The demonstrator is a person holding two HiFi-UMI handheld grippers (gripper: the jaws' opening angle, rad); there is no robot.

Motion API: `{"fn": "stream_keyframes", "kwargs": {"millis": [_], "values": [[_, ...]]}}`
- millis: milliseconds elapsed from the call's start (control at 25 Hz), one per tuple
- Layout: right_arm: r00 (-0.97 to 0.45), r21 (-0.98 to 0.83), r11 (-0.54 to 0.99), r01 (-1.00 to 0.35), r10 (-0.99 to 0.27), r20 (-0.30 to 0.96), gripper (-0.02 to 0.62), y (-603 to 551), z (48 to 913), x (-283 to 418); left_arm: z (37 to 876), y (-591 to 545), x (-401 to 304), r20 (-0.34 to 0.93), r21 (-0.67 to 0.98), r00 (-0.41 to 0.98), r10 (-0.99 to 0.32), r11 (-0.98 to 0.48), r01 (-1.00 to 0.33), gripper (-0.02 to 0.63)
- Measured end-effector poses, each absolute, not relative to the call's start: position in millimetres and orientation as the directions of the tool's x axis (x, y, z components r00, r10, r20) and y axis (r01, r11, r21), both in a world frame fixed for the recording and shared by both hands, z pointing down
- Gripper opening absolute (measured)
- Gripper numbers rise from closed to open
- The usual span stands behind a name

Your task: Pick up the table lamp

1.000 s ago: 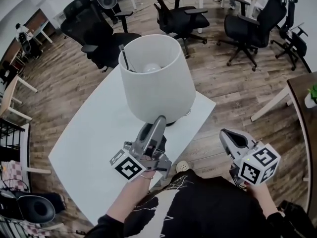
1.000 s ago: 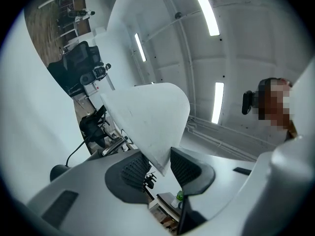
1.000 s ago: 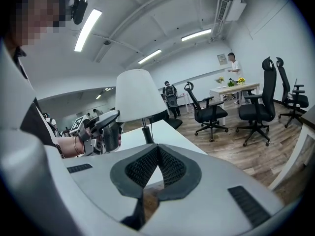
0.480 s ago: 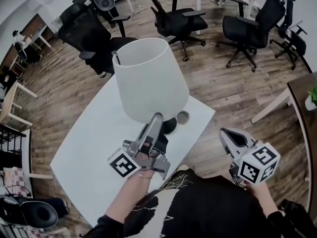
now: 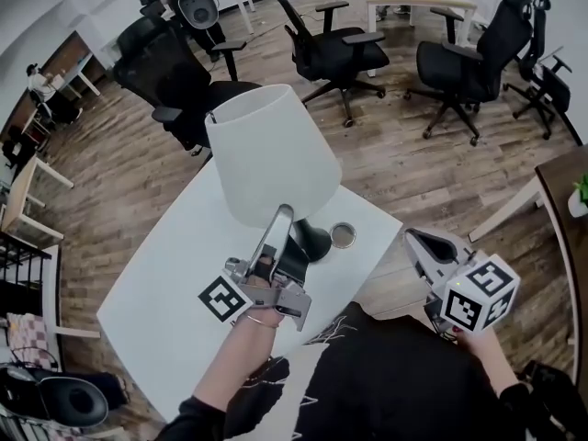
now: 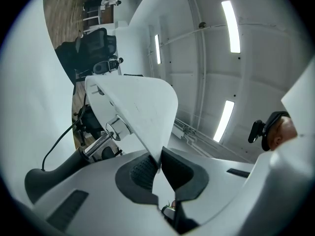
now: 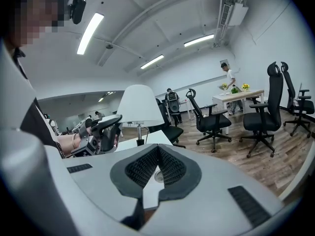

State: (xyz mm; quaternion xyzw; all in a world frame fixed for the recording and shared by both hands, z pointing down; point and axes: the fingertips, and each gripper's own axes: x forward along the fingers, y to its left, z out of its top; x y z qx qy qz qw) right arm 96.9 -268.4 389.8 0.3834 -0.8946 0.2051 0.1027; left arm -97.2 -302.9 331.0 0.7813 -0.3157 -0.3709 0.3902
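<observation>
Currently, the table lamp stands near the right-hand edge of the white table, at the corner closest to the person. Its white conical shade leans slightly away from the person in the head view. Its black base shows below the shade; whether the base rests on the tabletop or is clear of it cannot be determined.

The left gripper points up at the lower rim of the shade. In the left gripper view, its jaws have just been closing, and both pads now pinch the thin edge of the shade between them. The metal stem and bulb socket are visible under the shade in that view.

The right gripper is held off the right side of the table, above the wooden floor, well apart from the lamp. Its jaws are pressed together with nothing between them.

A small round metal disc lies on the table just beside the base. Black office chairs stand on the floor beyond the table.
</observation>
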Motion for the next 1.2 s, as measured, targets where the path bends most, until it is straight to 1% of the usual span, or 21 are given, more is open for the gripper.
{"fn": "stream_keyframes", "kwargs": {"millis": [200,600,880,1200], "values": [[-0.719,-0.297,0.655,-0.694,-0.616,0.322,0.015,-278.1,385.6,84.9,328.0,-307.5,-96.8,-0.338,0.845,0.520,-0.784,-0.496,-0.200,0.026],[-0.816,-0.308,0.760,-0.572,-0.492,0.304,0.015,-297.7,393.2,49.6,329.4,-316.4,-94.8,-0.323,0.858,0.501,-0.803,-0.472,-0.203,0.025],[-0.897,-0.325,0.851,-0.412,-0.315,0.311,0.015,-335.0,402.4,27.0,333.8,-327.5,-93.0,-0.298,0.869,0.427,-0.854,-0.428,-0.249,0.025],[-0.944,-0.359,0.904,-0.230,-0.117,0.309,0.015,-363.4,408.5,-8.0,332.0,-340.8,-105.8,-0.282,0.872,0.318,-0.905,-0.380,-0.309,0.021]]}}
